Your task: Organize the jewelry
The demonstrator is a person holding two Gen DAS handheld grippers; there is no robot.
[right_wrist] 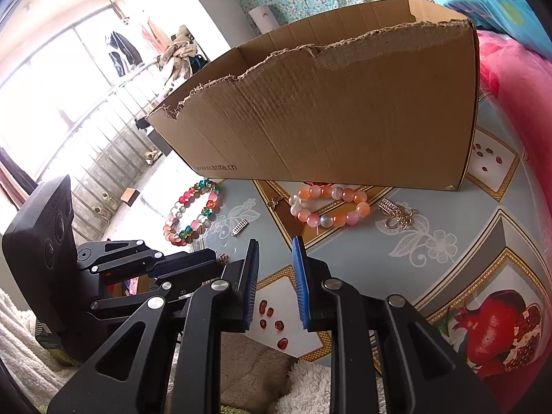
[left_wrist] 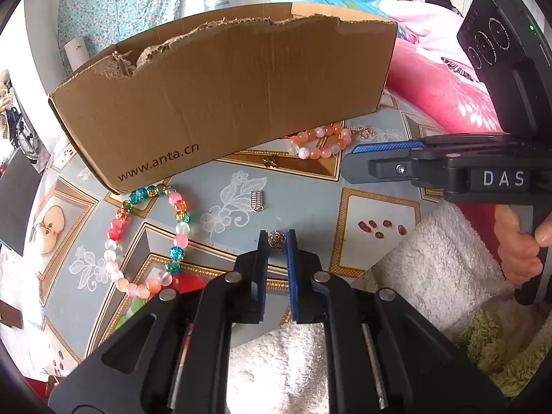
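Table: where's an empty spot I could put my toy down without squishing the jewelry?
Best spot: the bare cloth on the right, between the gold chain and the pomegranate picture. It is crowded along the cardboard box, where the orange bracelet, colourful bracelet and silver charm lie.

Bright daylight, blown-out window (right_wrist: pixel 51 79) glare – sharp centre, fisheye-warped edges

Bright window (right_wrist: pixel 51 79), floral curtain (left_wrist: pixel 117 7) on the wall, pink bedding (left_wrist: pixel 438 82).
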